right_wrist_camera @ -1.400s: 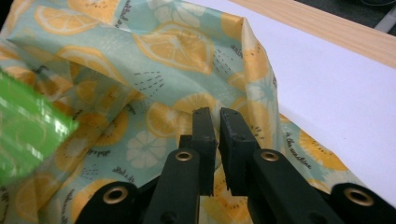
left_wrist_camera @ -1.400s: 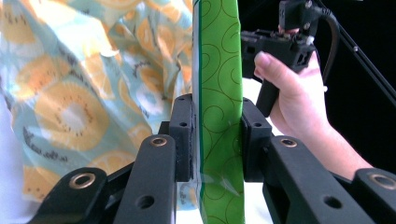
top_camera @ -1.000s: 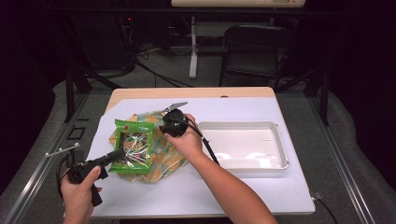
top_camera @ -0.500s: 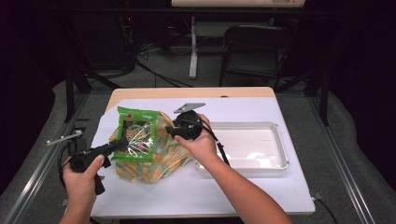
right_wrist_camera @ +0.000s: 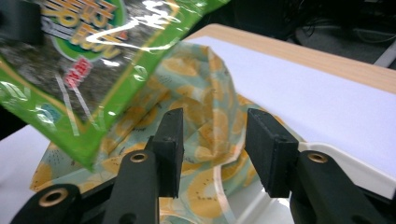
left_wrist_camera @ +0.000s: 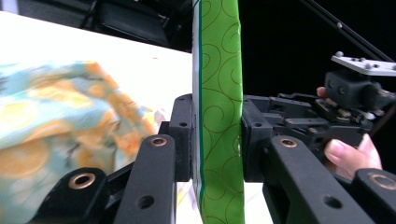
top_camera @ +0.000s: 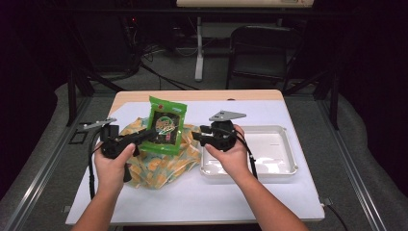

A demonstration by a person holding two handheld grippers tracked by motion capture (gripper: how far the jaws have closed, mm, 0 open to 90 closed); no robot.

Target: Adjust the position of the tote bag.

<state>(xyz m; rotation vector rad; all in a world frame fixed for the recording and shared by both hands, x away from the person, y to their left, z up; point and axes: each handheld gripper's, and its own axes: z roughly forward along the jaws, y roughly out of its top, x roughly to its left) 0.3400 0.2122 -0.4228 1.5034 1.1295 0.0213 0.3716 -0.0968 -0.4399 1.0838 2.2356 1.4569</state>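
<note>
Now, with the left gripper (top_camera: 153, 135) clamped on the green snack packet (top_camera: 167, 126), held upright above the patterned bag (top_camera: 159, 161), and the right gripper (top_camera: 198, 136) just released and empty, carry it level to the white tray (top_camera: 284, 163) before unclamping.

White sheet (top_camera: 269, 192): covers most of the table top, lying flat. Wooden table (top_camera: 202, 95): bare strip shows along the far edge. White tray (top_camera: 281, 166): shallow, rectangular, sits on the sheet at the right side. Black chair (top_camera: 262, 48): stands on the floor beyond the table. White stand leg (top_camera: 198, 53): upright, left of the chair. Cables (top_camera: 144, 72): trail across the grey floor.
</note>
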